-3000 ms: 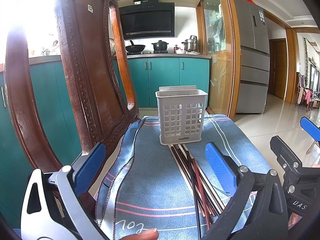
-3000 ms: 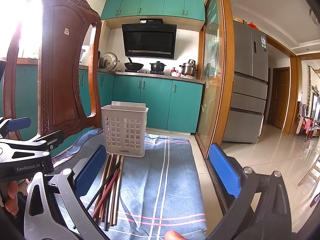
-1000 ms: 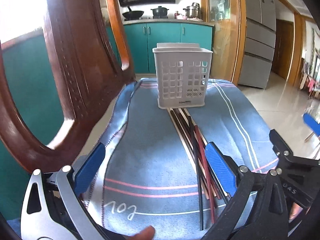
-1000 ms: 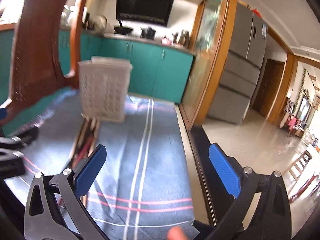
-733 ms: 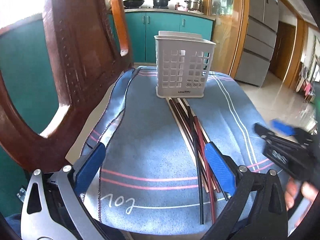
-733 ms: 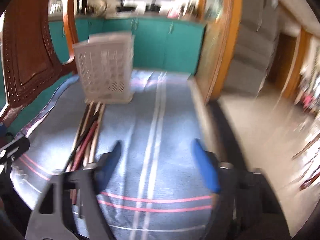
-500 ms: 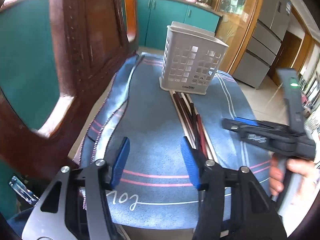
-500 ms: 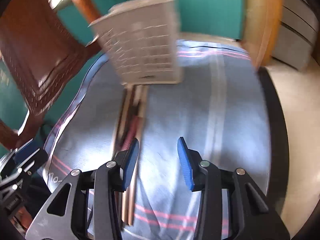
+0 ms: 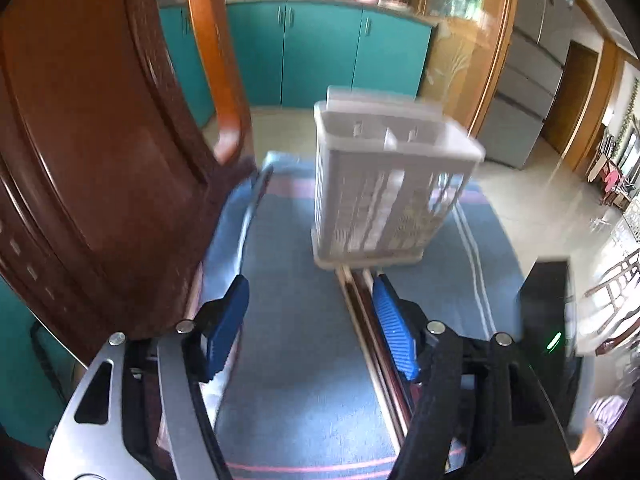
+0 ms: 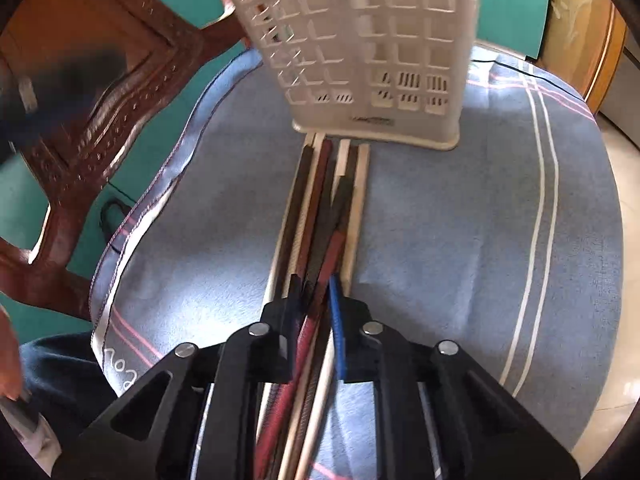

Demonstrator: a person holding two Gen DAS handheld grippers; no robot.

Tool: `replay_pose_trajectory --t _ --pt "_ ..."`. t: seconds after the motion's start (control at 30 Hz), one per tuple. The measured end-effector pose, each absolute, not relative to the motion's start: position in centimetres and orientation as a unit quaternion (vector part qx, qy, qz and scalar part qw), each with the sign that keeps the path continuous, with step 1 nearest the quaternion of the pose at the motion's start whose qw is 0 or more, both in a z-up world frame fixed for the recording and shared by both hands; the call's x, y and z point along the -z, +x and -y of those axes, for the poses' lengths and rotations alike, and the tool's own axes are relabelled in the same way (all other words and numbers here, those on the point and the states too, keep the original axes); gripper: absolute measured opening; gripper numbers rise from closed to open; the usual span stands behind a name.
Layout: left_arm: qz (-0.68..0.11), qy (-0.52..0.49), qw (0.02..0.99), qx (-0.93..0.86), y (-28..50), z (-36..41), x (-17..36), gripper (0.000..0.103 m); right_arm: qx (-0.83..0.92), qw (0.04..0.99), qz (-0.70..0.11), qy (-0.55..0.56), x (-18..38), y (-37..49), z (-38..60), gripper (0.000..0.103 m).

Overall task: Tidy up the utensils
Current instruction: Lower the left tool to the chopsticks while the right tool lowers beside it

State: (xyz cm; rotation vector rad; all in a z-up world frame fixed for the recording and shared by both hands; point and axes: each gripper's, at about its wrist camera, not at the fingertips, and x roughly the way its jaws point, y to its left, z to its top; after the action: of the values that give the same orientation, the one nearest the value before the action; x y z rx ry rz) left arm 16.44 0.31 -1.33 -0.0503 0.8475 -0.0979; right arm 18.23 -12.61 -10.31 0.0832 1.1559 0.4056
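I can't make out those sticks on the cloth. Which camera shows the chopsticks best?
The right wrist view: the chopsticks run up the middle of the picture, sharp, dark, red and pale ones side by side, from the tongs to the white basket. The left wrist view shows only a thin, blurred strip of them beside a blue pad.

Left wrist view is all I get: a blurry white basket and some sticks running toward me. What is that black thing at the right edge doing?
Observer: That is the right gripper. Its jaws are closing, with a few of the chopsticks between the pads.
Visitor: Which ones?
Observer: A red one and some dark ones from the middle of the bundle. I cannot tell about the pale outer ones.
Visitor: Any detail on the basket?
Observer: The basket has square holes all over its front, with small slotted vents in the lowest rows.
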Motion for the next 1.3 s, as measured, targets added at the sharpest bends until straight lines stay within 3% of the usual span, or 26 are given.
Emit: replay_pose_trajectory --t 0.07,0.1,0.33,0.5,0.57,0.67,0.73,0.8,0.93,1.3 --pt "-0.432 -0.045 0.899 0.06 16.5 -0.5 2.3 0.068 -0.176 0.826 -0.534 0.047 10.4 18.5 13.9 0.012" --pt "-0.442 -0.052 0.893 0.067 16.5 -0.4 2.8 0.07 -0.167 0.829 -0.532 0.054 10.4 18.7 14.7 0.0" --pt "-0.491 -0.027 0.869 0.059 17.1 0.4 7.2 0.071 -0.101 0.825 -0.537 0.142 11.3 20.4 21.4 0.001" --pt "-0.524 0.003 0.848 0.075 18.0 2.7 10.1 0.071 -0.112 0.826 -0.532 0.147 10.1 19.3 21.8 0.022" --pt "-0.53 0.022 0.844 0.079 18.2 3.8 10.8 0.069 -0.117 0.829 -0.529 0.139 10.2 19.6 21.2 0.025" --pt "-0.526 0.03 0.846 0.084 18.4 4.2 11.2 0.061 -0.122 0.829 -0.528 0.141 9.8 19.3 21.1 0.028" --pt "-0.527 0.02 0.843 0.101 18.5 3.8 11.1 0.039 -0.12 0.828 -0.529 0.141 9.8 19.2 21.3 0.03" --pt "-0.528 0.014 0.842 0.111 18.1 3.6 11.0 0.028 -0.115 0.829 -0.53 0.137 10.1 19.3 21.5 0.034" --pt "-0.534 0.014 0.836 0.126 17.9 3.4 11.2 0.017 -0.111 0.829 -0.531 0.136 10.2 19.1 21.9 0.037" --pt "-0.527 -0.01 0.842 0.117 16.1 -1.2 9.7 0.016 -0.108 0.83 -0.529 0.139 10.1 18.8 22.3 0.041"
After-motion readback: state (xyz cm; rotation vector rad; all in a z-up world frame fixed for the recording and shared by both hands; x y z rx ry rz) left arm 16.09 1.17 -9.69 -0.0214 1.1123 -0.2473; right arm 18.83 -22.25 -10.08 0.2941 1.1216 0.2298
